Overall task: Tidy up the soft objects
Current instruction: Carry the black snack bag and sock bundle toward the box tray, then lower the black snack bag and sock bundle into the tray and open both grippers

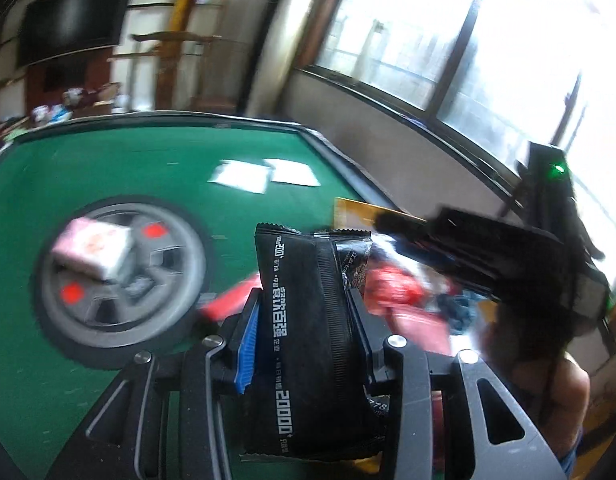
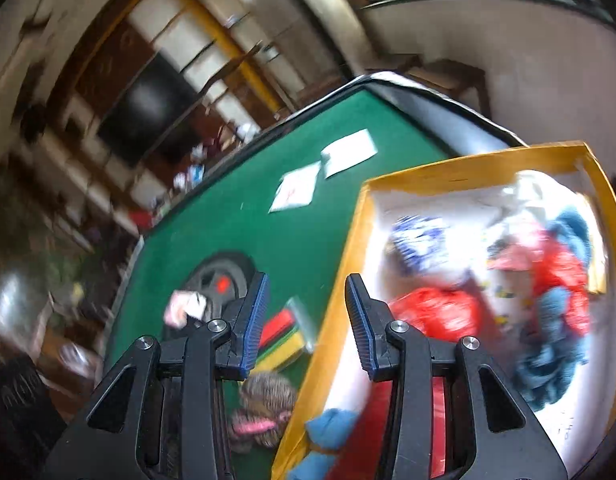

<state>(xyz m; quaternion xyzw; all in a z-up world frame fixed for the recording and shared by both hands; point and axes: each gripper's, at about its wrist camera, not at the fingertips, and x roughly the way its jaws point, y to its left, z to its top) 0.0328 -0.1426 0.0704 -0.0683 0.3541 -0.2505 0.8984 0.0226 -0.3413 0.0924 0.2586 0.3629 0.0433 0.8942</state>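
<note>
The left gripper (image 1: 308,320) has its jaws clamped narrow on a black snack packet (image 1: 303,336), which stands upright between the blue pads and sticks out well past the fingertips. The right gripper (image 2: 305,312) has its jaws parted with nothing between them, hovering over the near rim of the yellow box (image 2: 472,164).

That box sits at about 3 o'clock on the green table (image 1: 147,160) and already holds red, blue and white soft items, blurred. Other items lie outside it: a pink-white packet (image 1: 93,250) at 9 o'clock on the round grey disc (image 1: 119,280), a striped sponge pack (image 2: 281,336) and a furry brown-pink item (image 2: 263,408) just beside the box wall. 2 white sheets (image 1: 263,174) lie toward 12 o'clock.

Likely risks: the slick packet is gripped only at its middle, so a quick swing could let it slide out short of the box. The right gripper, seen in the left view at 2 o'clock, is close to the path, and the 2 tools could collide at the rim.
</note>
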